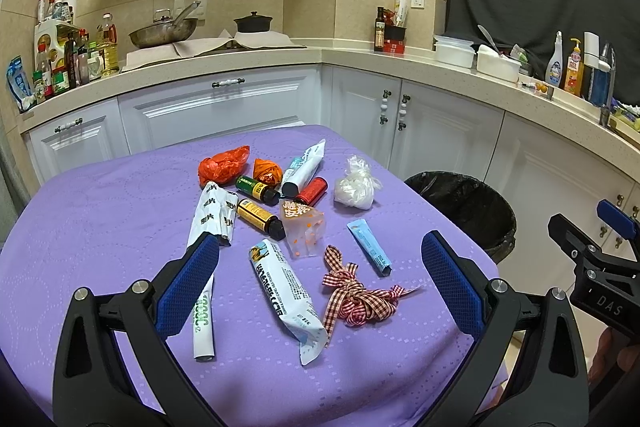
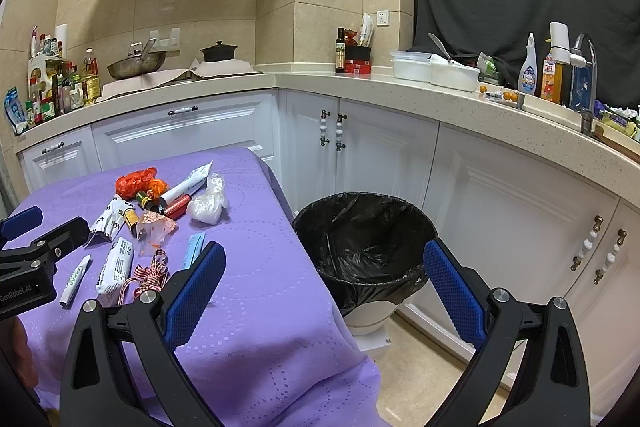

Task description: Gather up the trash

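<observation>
purple-clothed table (image 1: 100, 227) holds the white milk-powder sachet (image 1: 286, 297), long axis running away between the wide-open, empty left tongs (image 1: 320, 283); right tongs (image 2: 324, 287), also open and empty, face the black-lined bin (image 2: 364, 239).

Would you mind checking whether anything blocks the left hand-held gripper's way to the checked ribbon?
Nothing visible does. The left hand-held gripper is open, and the checked ribbon lies uncovered on the purple cloth between its fingers, with the white milk-powder sachet just beside it.
</observation>
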A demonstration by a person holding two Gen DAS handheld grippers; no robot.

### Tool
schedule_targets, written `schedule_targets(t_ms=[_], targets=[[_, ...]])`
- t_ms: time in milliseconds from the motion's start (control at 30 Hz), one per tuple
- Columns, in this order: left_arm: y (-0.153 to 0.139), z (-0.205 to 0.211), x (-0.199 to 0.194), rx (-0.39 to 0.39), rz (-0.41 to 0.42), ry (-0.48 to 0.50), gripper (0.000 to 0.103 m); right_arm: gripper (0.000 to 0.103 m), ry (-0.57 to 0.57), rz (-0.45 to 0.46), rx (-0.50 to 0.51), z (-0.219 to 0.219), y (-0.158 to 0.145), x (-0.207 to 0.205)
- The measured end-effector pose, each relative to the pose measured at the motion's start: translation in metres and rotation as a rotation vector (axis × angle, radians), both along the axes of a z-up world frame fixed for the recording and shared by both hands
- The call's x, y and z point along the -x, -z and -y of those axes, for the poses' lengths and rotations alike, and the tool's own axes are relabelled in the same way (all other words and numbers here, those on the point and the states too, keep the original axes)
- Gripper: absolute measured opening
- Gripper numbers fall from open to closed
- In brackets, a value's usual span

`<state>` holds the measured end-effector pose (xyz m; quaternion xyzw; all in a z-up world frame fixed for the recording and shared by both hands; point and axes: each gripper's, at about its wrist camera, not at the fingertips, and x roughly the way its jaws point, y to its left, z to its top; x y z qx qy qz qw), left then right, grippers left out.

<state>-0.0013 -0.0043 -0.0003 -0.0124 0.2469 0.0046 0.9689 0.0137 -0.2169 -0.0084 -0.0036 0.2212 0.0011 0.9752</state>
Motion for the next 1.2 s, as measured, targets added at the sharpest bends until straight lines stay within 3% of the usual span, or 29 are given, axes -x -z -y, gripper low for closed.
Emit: schedule_targets(t_ms=[1200], targets=[[0.0006,-0.0056,-0.0011,0.004,-0.005,-0.003,0.099,0.097,0.001,0.002,0.000,0.0005,0.0002,-0.0003]])
